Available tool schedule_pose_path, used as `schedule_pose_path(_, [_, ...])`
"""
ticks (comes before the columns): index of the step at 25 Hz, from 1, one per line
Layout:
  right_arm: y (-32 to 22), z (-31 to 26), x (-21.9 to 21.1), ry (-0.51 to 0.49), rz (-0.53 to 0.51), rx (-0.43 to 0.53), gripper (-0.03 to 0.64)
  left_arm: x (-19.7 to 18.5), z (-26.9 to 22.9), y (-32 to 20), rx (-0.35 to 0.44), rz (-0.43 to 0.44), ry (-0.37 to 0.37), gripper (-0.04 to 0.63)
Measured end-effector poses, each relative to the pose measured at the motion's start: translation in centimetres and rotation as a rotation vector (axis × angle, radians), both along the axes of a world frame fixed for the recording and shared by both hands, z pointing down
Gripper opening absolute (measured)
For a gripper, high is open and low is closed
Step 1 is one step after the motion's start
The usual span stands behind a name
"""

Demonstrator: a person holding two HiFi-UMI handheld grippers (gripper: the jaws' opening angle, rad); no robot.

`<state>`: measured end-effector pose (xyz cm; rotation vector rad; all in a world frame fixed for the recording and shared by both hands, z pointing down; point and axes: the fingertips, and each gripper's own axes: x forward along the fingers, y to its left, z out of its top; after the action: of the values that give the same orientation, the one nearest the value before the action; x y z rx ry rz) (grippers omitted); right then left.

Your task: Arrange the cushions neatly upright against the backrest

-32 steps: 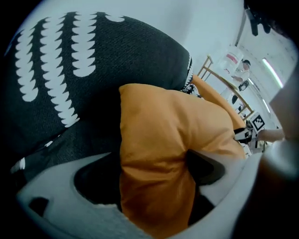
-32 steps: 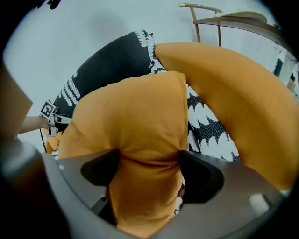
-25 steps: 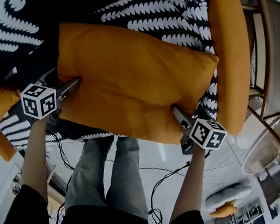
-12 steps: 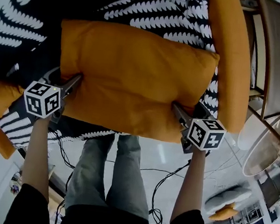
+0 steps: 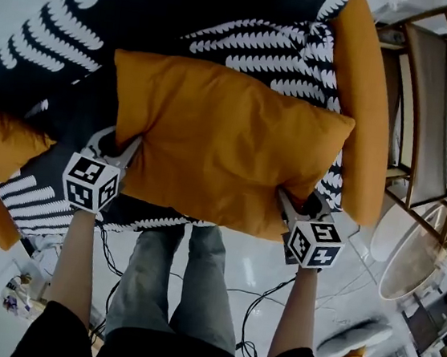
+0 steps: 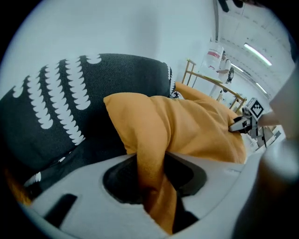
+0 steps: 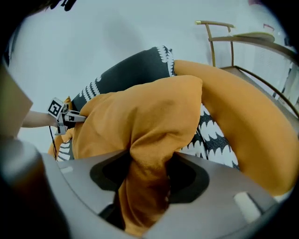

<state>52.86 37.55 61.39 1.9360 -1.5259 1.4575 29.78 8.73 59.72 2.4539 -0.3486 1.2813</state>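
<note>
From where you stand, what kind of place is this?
Probably a living-room corner set up inside a lab or studio: a sofa with a black-and-white cover, an orange cushion on it, and loose cables on a glossy floor.

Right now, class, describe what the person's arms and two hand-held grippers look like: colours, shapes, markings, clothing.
Each hand-held gripper, left gripper and right gripper, has slim dark-grey jaws, a pale grey plastic body and a white cube printed with black square markers. The person wears black short sleeves, forearms bare, and grey-blue jeans.
</note>
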Motion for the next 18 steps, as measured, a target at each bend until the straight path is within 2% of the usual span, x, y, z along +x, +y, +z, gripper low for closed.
schedule_pose_path(7, [-4.5, -5.4, 1.6, 0.145, -0.101, 0.1, 0.262, -2.1, -5.2, -1.0, 0.082, -0.143, 0.114, 0.138])
schedule_pose_path(18, [-15.5, -11.8, 2.7, 0.285, -0.263, 0.242, 0.262, -5.3, -11.3, -6.8, 0.215, -0.293, 0.191, 0.138])
